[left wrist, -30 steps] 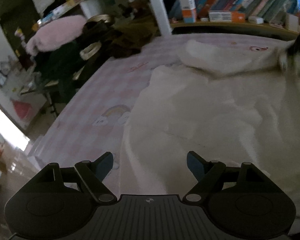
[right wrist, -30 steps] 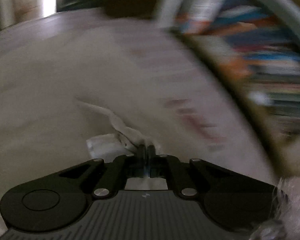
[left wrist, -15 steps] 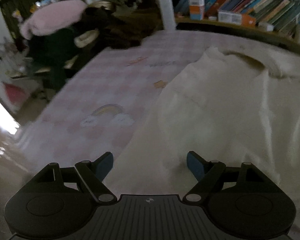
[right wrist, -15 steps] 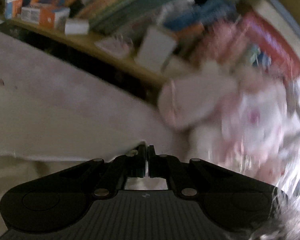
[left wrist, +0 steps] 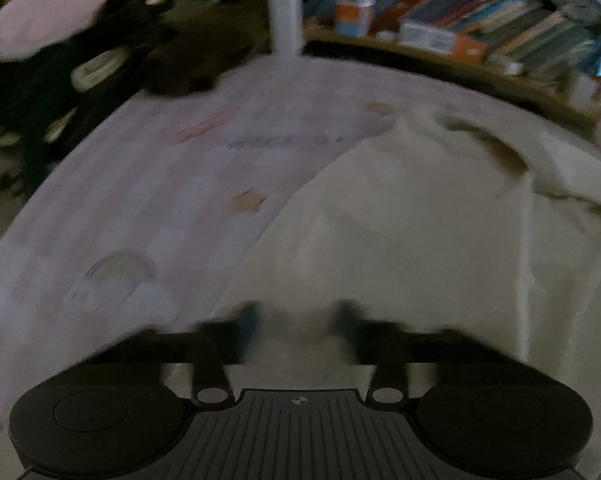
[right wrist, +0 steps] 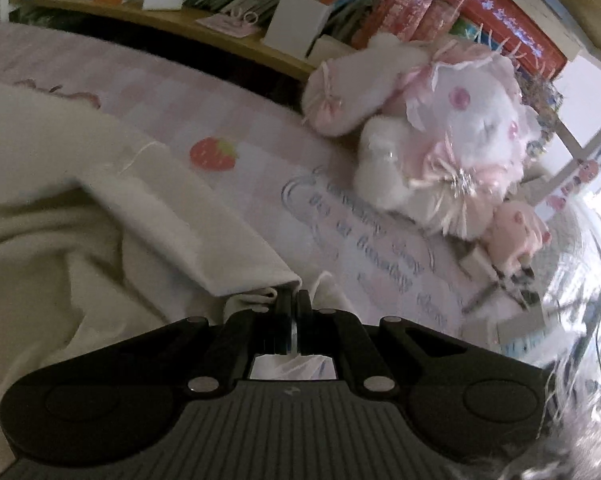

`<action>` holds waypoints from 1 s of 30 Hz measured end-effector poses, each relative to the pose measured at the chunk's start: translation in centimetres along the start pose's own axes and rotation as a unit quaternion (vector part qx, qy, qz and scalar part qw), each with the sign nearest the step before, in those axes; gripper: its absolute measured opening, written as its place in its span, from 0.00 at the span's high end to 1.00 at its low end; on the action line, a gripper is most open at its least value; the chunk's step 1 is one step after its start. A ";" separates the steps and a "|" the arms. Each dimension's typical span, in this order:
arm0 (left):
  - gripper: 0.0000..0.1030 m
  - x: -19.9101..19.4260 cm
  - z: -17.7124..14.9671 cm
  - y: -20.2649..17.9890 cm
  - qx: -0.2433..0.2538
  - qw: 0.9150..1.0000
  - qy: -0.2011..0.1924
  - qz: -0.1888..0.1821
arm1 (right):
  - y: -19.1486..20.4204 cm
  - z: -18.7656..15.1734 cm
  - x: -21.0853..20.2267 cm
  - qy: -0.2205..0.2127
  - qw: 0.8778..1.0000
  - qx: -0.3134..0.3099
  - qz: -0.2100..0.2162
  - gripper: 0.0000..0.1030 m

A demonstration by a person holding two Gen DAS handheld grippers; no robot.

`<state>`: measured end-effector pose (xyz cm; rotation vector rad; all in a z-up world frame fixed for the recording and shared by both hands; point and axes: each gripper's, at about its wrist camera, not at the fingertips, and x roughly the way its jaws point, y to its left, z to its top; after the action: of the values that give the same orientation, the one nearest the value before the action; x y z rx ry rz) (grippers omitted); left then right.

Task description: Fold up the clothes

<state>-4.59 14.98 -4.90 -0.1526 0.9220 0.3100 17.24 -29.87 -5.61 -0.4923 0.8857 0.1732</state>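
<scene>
Right wrist view shows your right gripper pinched on the hem corner of the cream garment spread on the pink bedsheet, while your left gripper, blurred, fingers apart, holds nothing, so a hard tug could slip that thin hold.

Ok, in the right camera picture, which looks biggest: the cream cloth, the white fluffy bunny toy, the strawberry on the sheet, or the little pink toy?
1. Cream cloth, biggest, though it lies nearest the camera.
2. White bunny toy.
3. Little pink toy.
4. Strawberry print.
The last two look close in size, so that order is unsure.
</scene>
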 end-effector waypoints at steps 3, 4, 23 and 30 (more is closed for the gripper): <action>1.00 1.8 2.2 1.0 0.026 1.000 -0.006 -0.001 | 1.0 -1.0 -1.3 0.010 1.000 0.001 0.002 0.98; 1.00 2.4 3.0 1.4 0.034 0.999 -0.009 0.000 | 1.4 -1.3 -1.7 0.014 1.000 -0.001 0.003 0.98; 0.85 9.1 16.4 5.5 0.041 0.991 -0.094 0.081 | 15.5 -4.0 -14.0 0.026 0.967 0.065 0.244 0.98; 0.59 1.2 7.9 2.1 0.093 0.986 -0.127 -0.055 | 3.6 -1.4 -12.9 -0.044 0.982 0.142 0.118 0.99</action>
<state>1.46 19.24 -1.13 0.0086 0.6817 0.1363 6.91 -26.63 2.48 -0.1122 0.8635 0.2792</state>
